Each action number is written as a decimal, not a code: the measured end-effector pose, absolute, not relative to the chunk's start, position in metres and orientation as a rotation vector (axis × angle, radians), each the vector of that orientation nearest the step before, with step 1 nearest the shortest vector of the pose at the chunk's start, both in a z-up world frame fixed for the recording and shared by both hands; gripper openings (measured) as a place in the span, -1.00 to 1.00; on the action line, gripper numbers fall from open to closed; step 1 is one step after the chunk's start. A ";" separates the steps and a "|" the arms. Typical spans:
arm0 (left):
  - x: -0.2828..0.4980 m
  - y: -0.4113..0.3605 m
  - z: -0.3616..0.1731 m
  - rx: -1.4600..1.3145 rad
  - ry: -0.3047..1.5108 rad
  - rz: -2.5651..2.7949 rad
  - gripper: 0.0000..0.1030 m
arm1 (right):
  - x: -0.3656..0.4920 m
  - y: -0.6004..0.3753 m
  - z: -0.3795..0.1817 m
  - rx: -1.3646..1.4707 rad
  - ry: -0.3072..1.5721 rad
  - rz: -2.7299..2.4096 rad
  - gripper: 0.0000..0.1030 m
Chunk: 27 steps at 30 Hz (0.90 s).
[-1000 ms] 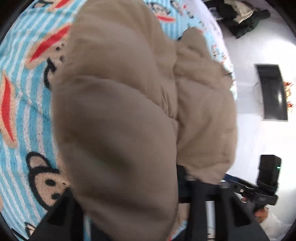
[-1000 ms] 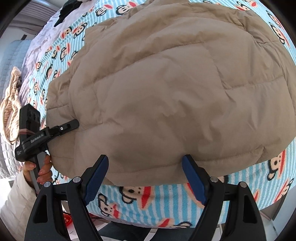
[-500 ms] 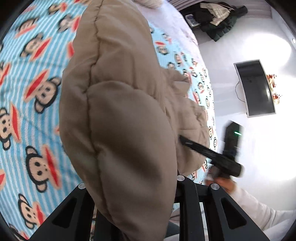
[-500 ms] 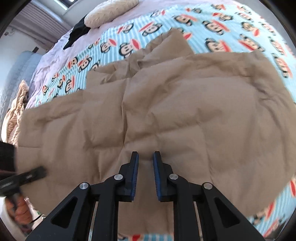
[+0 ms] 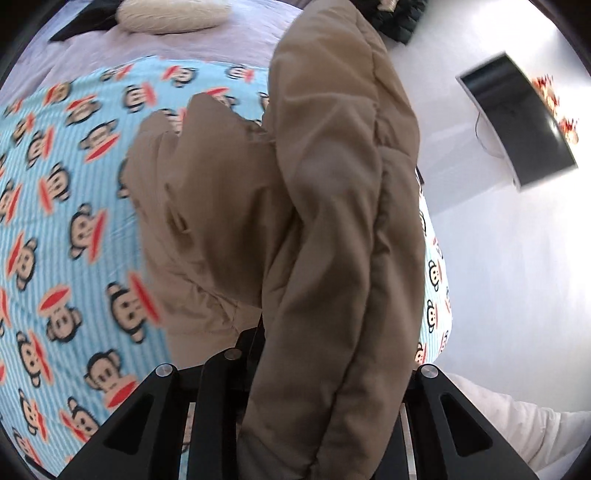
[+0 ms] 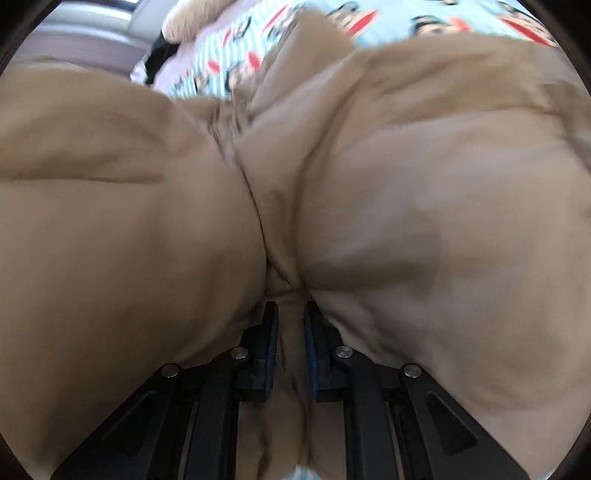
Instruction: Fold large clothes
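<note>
A tan quilted puffer jacket [image 5: 332,221] is lifted off the bed. In the left wrist view a thick fold of it hangs over my left gripper [image 5: 291,339], which is shut on its edge; the right finger is hidden under the cloth. The rest of the jacket droops to the bed on the left. In the right wrist view the jacket [image 6: 406,203] fills the frame. My right gripper [image 6: 290,314] is shut on a pinched fold of it between the blue pads [image 6: 272,339].
The bed carries a light-blue striped monkey-print blanket [image 5: 55,229]. A beige pillow [image 5: 173,16] lies at the far end. A dark monitor [image 5: 517,122] stands on the white floor at right. The person's white sleeve [image 5: 517,424] is at lower right.
My right gripper has pushed into the jacket and closed on a fold, and the cloth now bulges around it. My left gripper has swung, carrying its fold toward the right of its view.
</note>
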<state>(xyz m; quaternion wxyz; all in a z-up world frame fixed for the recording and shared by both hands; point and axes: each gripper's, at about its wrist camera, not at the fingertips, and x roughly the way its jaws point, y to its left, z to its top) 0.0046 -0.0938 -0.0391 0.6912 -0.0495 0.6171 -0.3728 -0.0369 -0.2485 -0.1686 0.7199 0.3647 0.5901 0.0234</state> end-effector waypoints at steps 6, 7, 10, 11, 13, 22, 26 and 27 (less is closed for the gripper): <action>-0.013 -0.174 -0.068 -0.067 1.430 -0.898 -0.18 | -0.107 -0.336 -0.132 0.852 1.217 -0.026 -0.68; -0.015 -0.184 -0.073 -0.070 1.438 -0.921 -0.03 | -0.117 -0.347 -0.131 0.863 1.211 -0.044 -0.68; -0.019 -0.214 -0.093 -0.137 1.458 -1.016 0.50 | -0.139 -0.374 -0.134 0.893 1.206 -0.086 -0.68; -0.020 -0.220 -0.102 -0.176 1.479 -1.041 0.52 | -0.146 -0.381 -0.136 0.909 1.208 -0.094 -0.68; -0.018 -0.226 -0.115 -0.246 1.529 -1.047 0.52 | -0.157 -0.393 -0.139 0.940 1.212 -0.101 -0.68; -0.009 -0.230 -0.117 -0.265 1.511 -0.969 0.52 | -0.192 -0.428 -0.105 1.057 1.096 -0.010 0.36; -0.006 -0.229 -0.106 -0.234 1.467 -0.959 0.52 | -0.182 -0.419 -0.089 1.122 1.076 0.169 0.36; -0.006 -0.227 -0.093 -0.229 1.430 -0.976 0.52 | -0.178 -0.410 -0.092 1.109 1.101 0.197 0.36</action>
